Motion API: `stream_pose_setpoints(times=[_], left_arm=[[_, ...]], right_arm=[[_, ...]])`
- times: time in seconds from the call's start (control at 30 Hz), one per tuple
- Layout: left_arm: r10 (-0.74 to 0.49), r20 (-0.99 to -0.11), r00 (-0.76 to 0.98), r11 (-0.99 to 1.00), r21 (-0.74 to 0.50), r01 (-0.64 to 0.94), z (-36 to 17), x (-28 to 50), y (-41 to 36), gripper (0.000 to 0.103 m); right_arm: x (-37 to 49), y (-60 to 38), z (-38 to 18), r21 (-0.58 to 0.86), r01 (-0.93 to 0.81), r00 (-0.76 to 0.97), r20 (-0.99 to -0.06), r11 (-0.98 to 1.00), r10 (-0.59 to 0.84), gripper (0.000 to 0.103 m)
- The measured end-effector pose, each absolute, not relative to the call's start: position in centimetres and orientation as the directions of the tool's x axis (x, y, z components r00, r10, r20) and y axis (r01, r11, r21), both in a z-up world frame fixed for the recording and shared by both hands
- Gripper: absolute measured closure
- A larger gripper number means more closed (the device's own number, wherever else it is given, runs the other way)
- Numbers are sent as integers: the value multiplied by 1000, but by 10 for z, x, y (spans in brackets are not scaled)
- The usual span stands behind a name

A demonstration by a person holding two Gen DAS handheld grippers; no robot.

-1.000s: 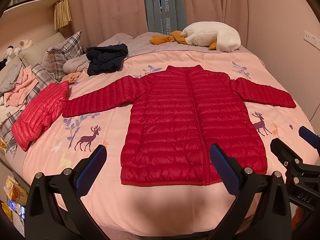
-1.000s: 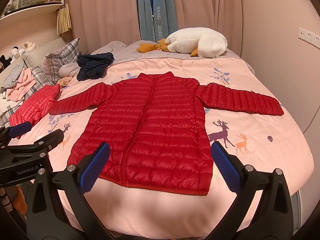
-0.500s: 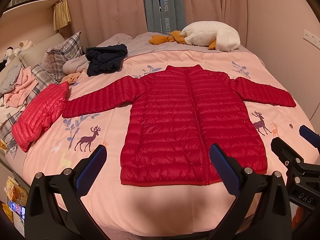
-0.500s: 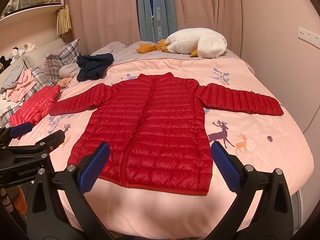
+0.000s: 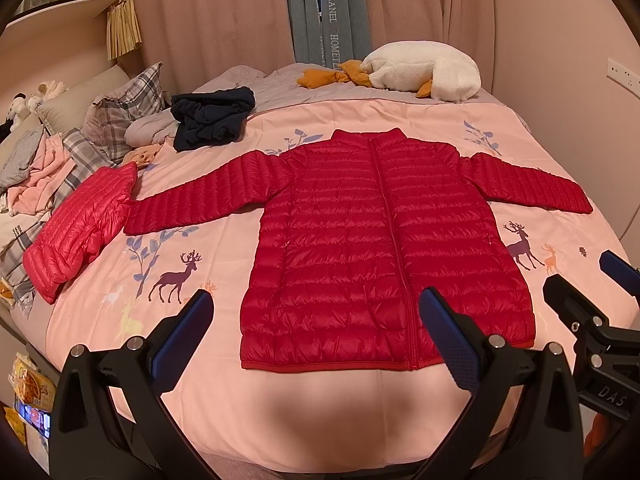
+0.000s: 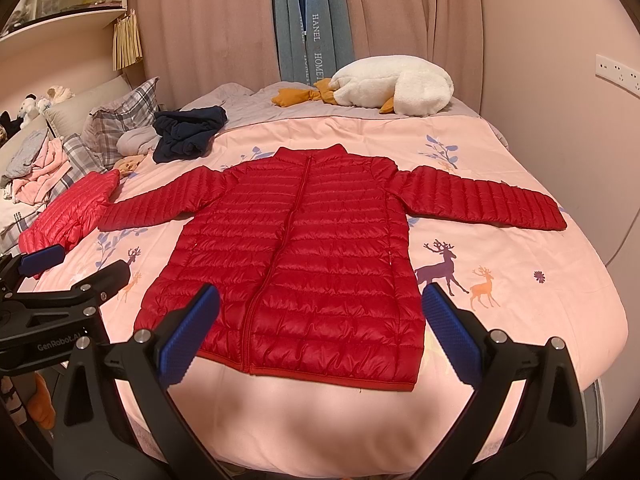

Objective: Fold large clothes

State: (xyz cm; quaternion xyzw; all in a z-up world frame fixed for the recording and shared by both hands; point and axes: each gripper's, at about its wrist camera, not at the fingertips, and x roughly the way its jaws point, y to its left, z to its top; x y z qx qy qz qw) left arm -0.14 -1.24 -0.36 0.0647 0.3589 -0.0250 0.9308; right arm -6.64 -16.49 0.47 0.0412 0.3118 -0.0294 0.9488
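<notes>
1. Left tool (image 5: 314, 330) hovers above the near edge of the bed, its two blue-padded fingers spread wide apart and holding nothing.
2. Right tool (image 6: 320, 330) hovers beside it at the same edge, its blue-padded fingers also spread wide and holding nothing. Each tool shows at the side of the other's view.
3. A red quilted jacket (image 5: 384, 248) lies flat on the bed, front side up and zipped shut. Its collar points toward the far curtains and its hem lies nearest the tools.
4. Both sleeves stretch straight out to the sides. Neither tool touches the jacket.
5. The bed is covered by a pink bedspread (image 5: 320, 420) printed with deer and leafy sprigs.
6. A second, lighter red quilted jacket (image 5: 80, 224) lies bunched at the left edge of the bed. The cuff of the flat jacket's left-hand sleeve ends just beside it.
7. A crumpled dark navy garment (image 5: 210, 116) sits beyond that sleeve, near plaid pillows (image 5: 124, 116) at the left.
8. A heap of pink and grey clothes (image 5: 36, 168) lies farther left, against the pillows.
9. A white plush goose (image 5: 424, 70) with orange beak and feet lies across the far end of the bed.
10. Pink curtains (image 5: 224, 12) hang behind the bed, with a blue-grey lettered panel between them.
</notes>
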Motion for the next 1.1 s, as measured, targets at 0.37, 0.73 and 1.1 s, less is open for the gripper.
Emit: stream_pose_setpoints(times=[0.37, 0.73, 1.1], left_arm=[[-51, -693, 719, 994, 37, 106, -16, 13, -5, 1], [-410, -660, 630, 862, -506, 32, -83, 84, 78, 1], [-342, -651, 677, 705, -654, -273, -133, 188, 228, 1]], right_arm=[[-66, -180, 0, 130, 115, 820, -572, 985, -20, 2], [-52, -200, -18, 366, -52, 891, -402, 929, 208, 2], [-16, -196, -42, 426, -164, 833, -423, 890, 356, 2]])
